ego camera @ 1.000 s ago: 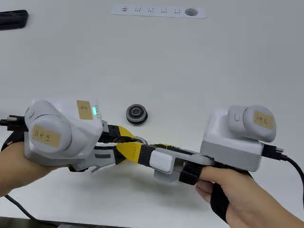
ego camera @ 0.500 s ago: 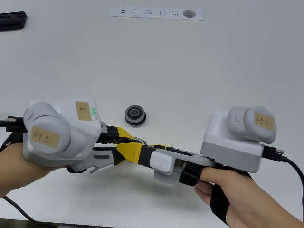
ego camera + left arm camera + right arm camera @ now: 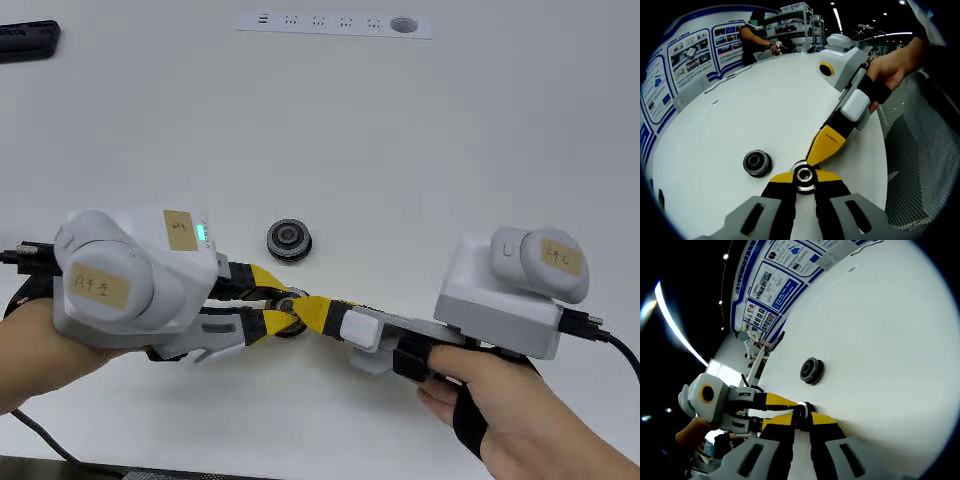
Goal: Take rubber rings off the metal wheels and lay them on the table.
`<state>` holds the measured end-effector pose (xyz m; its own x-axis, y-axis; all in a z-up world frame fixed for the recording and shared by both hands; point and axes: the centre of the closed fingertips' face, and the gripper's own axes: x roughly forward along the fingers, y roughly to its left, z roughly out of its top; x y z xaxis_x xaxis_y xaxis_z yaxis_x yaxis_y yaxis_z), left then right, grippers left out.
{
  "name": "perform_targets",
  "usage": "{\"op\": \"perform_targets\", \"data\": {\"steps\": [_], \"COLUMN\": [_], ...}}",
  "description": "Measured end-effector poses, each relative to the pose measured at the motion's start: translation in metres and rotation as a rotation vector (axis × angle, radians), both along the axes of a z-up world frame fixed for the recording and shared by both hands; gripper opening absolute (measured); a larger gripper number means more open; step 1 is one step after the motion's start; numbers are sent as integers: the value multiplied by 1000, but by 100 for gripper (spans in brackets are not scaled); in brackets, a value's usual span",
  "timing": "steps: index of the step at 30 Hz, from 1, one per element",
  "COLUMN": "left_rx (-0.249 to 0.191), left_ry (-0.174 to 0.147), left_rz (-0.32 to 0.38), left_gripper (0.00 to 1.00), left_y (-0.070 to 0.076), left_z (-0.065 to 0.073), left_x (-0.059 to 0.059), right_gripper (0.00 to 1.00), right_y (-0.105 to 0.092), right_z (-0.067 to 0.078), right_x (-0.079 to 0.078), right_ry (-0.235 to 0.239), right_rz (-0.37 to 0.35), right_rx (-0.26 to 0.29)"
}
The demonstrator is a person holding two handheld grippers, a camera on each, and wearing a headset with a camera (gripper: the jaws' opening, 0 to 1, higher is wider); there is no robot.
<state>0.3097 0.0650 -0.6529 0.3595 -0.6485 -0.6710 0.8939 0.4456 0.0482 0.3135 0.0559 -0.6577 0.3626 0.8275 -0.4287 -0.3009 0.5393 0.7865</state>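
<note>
- Head view: shows the left gripper [image 3: 283, 300], carried by the left hand [image 3: 30, 350], with its yellow-and-black jaws clamped on the held wheel [image 3: 291, 306], a small metal one just above the white table [image 3: 450, 150].
- Meets it from the opposite side with the right gripper [image 3: 308, 311], carried by the right hand [image 3: 490, 395]; jaws drawn nearly together, tips pinching the same wheel at its edge.
- Leaves the second wheel [image 3: 289, 240], dark-rimmed, lying flat on the table just beyond the two grippers, apart from both.
- Places a white power strip [image 3: 335, 22] at the far edge and a dark object [image 3: 28, 38] in the far left corner.
- Left gripper view: looks along both jaws, closed on the held wheel from either side, shiny hub facing the camera.
- Brings one yellow jaw of the right gripper in from the upper right, touching the wheel's rim; cannot tell here how much of the rim is caught.
- Sets the second wheel on the table left of the jaws, near but not touching.
- Right gripper view: looks along two jaws with only a narrow slit between them, tips at the held wheel.
- Has the left gripper reaching in from the left to that wheel, with the second wheel on the table beyond, clear of the tips.
</note>
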Motion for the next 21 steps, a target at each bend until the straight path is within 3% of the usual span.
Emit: {"op": "perform_targets", "data": {"steps": [11, 21], "left_rx": [-4, -5], "left_ry": [1, 1], "left_rz": [2, 1], "left_gripper": [13, 13], "left_y": [0, 0], "left_z": [0, 0], "left_x": [0, 0], "right_gripper": [4, 2], "right_y": [-2, -2], "right_z": [-5, -2], "right_x": [2, 1], "right_ry": [14, -33], "right_rz": [2, 26], "right_rx": [-12, -50]}}
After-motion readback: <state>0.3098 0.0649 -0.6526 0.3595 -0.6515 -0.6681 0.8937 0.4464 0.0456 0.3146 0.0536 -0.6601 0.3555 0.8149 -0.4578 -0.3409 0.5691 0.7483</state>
